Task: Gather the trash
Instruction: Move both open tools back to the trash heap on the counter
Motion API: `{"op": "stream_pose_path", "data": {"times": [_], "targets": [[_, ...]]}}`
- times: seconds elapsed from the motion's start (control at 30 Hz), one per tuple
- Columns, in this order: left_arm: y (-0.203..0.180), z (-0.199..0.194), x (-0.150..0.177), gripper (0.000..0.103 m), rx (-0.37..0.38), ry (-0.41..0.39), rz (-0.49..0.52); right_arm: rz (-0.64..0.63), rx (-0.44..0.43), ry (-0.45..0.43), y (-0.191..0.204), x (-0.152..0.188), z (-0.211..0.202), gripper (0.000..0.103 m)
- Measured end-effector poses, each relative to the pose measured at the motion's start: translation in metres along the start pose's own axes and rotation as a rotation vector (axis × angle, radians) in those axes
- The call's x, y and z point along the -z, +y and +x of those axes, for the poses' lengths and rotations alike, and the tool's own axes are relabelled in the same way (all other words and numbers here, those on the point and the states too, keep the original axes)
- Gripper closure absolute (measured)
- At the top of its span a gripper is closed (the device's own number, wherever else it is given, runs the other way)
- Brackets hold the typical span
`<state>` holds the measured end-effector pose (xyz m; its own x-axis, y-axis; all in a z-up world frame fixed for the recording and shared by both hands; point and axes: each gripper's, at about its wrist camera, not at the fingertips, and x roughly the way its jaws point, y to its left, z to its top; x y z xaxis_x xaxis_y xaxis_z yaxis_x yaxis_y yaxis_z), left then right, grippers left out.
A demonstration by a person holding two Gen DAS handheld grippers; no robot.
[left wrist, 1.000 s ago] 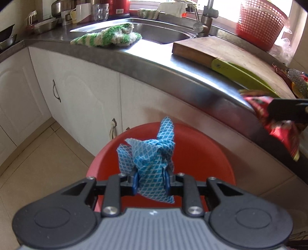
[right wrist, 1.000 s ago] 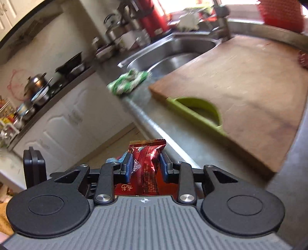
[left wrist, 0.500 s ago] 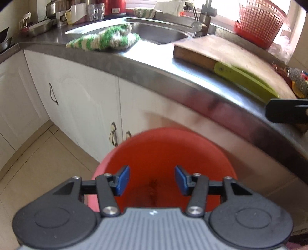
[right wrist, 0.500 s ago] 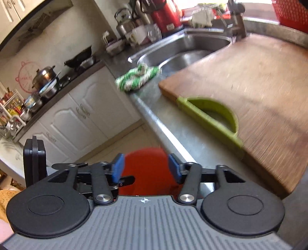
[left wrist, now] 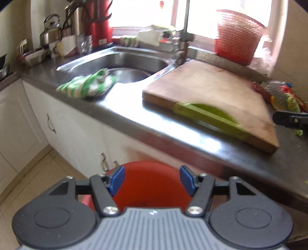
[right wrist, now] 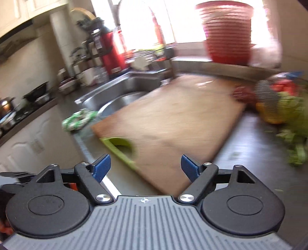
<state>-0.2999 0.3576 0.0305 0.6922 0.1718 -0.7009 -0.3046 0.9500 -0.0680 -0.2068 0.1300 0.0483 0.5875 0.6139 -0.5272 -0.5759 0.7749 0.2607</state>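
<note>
Grey kitchen counter (left wrist: 123,113) runs from a steel sink (left wrist: 123,63), its basin bare but for a green-and-white cloth (left wrist: 87,86) draped over its rim, past a wooden chopping board (left wrist: 211,90) to crumpled wrappers (left wrist: 283,96) beside the board. Below, a round red bin (left wrist: 152,184) shows no contents. The left gripper (left wrist: 152,180) over the bin and the right gripper (right wrist: 144,167) over the counter edge have just been opening; both are empty.

Daylight floods in through the window (left wrist: 142,15) far ahead of the claws, blown out to white. Glare streaks the grey steel countertop (left wrist: 134,119). Motion blur smears the wooden chopping board (right wrist: 173,119), heaviest in the right wrist view. Fisheye bending, dark corners.
</note>
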Motion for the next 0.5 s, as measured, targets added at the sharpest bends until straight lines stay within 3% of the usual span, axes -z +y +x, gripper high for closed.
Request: {"op": "stream_pose_path", "data": {"times": [0.5], "targets": [[-0.148, -0.023, -0.028, 0.037, 0.129, -0.091, 0.187, 0.282, 0.371, -0.200, -0.172, 0.046, -0.108, 0.003]]}}
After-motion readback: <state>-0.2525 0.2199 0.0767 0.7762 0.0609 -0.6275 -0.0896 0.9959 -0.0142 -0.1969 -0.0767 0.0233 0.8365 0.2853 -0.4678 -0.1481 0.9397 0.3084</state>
